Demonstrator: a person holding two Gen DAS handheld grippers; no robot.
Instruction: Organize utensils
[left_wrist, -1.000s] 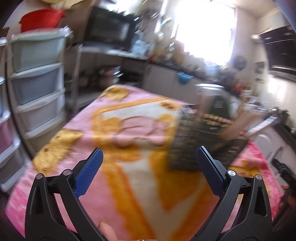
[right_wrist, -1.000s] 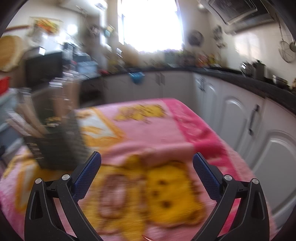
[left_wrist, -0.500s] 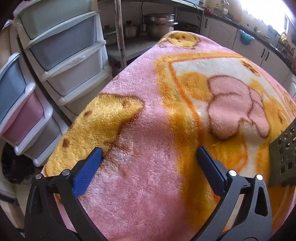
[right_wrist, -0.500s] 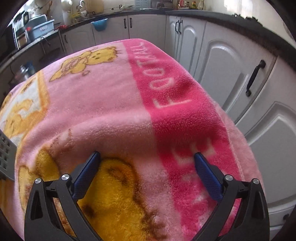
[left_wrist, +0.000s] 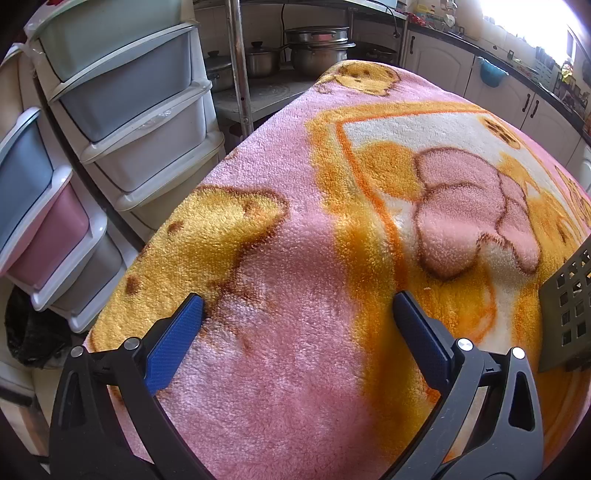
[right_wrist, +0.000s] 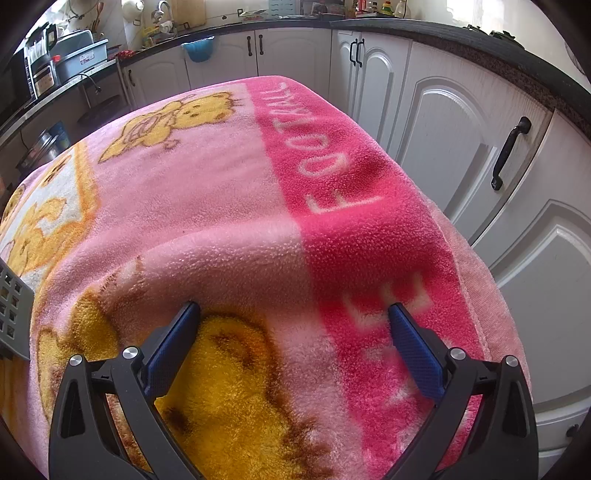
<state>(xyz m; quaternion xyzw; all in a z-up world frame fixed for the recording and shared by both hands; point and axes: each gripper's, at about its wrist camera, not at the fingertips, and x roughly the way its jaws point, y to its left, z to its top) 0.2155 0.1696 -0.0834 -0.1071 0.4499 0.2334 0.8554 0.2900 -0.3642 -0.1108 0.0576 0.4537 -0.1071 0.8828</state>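
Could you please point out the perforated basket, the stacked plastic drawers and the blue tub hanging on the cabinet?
perforated basket (left_wrist: 569, 306), left wrist view, on its gridded side wall.
stacked plastic drawers (left_wrist: 144, 144), left wrist view, on a white drawer front.
blue tub (right_wrist: 198, 48), right wrist view, on its front face.

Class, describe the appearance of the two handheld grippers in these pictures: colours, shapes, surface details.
The left gripper and right gripper look alike: matte black plastic frames with triangular cut-outs, round silver pivot bolts, and two slim fingers faced with blue, finely cross-hatched pads. No cables, markings or sleeves are visible.
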